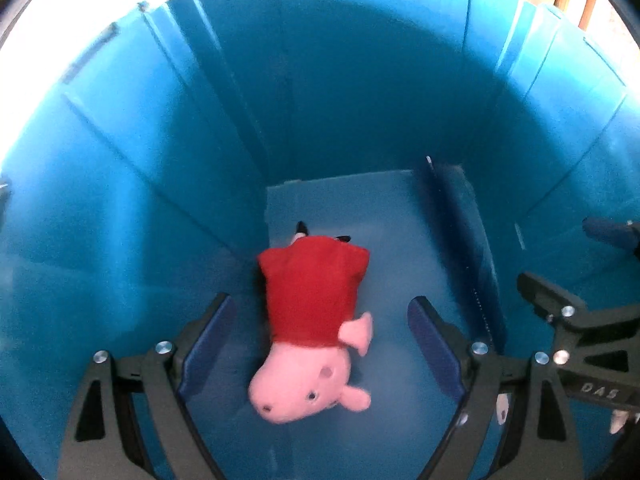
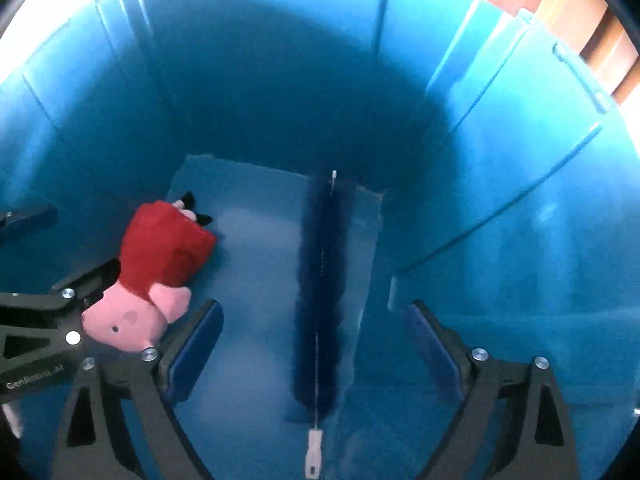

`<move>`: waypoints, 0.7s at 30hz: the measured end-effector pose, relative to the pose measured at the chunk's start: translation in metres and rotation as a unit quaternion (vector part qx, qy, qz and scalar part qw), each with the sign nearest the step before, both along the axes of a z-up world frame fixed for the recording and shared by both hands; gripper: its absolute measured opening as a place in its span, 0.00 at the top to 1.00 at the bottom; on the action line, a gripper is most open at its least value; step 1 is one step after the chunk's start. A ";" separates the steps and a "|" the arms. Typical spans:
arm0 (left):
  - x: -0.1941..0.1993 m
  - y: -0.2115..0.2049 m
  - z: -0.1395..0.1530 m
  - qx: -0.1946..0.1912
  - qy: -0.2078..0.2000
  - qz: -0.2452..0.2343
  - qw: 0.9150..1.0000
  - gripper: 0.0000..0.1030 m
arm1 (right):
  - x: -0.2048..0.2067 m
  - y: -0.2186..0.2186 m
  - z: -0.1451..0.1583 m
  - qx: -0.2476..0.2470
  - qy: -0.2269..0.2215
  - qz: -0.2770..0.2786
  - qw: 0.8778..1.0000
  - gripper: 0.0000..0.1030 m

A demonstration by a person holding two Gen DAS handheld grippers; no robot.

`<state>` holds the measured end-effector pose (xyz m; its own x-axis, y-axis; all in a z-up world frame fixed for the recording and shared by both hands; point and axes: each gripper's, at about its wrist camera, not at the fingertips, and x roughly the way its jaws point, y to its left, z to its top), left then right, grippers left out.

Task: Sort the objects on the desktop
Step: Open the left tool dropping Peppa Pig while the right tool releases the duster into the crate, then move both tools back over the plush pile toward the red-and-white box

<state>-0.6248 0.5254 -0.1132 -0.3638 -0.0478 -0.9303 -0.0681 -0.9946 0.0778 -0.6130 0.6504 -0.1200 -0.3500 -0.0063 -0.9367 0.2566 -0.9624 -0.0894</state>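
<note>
A pink pig plush toy (image 1: 308, 332) in a red dress lies on the floor of a deep blue bin (image 1: 160, 160). My left gripper (image 1: 322, 328) is open above it, fingers on either side and apart from it. The toy also shows in the right wrist view (image 2: 156, 276) at the left. A dark blue bottle brush (image 2: 322, 292) with a wire stem and white handle lies along the bin (image 2: 500, 160) floor. My right gripper (image 2: 316, 336) is open and empty above the brush. The right gripper also shows in the left wrist view (image 1: 580, 280).
The bin's tall blue walls surround both grippers closely. A folded blue flap (image 2: 460, 240) juts from the right wall. Wooden furniture (image 2: 560, 12) shows beyond the rim at the upper right.
</note>
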 end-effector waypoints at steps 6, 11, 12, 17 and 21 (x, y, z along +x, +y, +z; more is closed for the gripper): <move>0.031 -0.004 0.040 0.018 0.018 0.004 1.000 0.14 | 0.025 0.004 0.043 0.000 0.029 -0.003 1.000 0.08; 0.078 -0.007 0.085 0.039 0.060 -0.024 0.997 0.14 | 0.067 0.011 0.092 -0.014 0.073 -0.002 0.997 0.08; 0.090 -0.008 0.095 0.043 0.070 -0.031 0.996 0.14 | 0.078 0.013 0.102 -0.022 0.085 -0.003 0.996 0.07; 0.153 -0.021 0.133 0.046 0.130 -0.060 0.989 0.14 | 0.136 0.023 0.140 -0.055 0.135 -0.005 0.989 0.04; 0.202 -0.039 0.153 0.036 0.168 -0.061 0.983 0.14 | 0.185 0.015 0.155 -0.064 0.168 -0.001 0.984 0.00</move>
<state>-0.4228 0.4867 0.0394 -0.6504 0.0761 -0.7557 -0.1697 -0.9844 0.0470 -0.4281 0.6656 0.0346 -0.6393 -0.1149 -0.7603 0.2307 -0.9719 -0.0471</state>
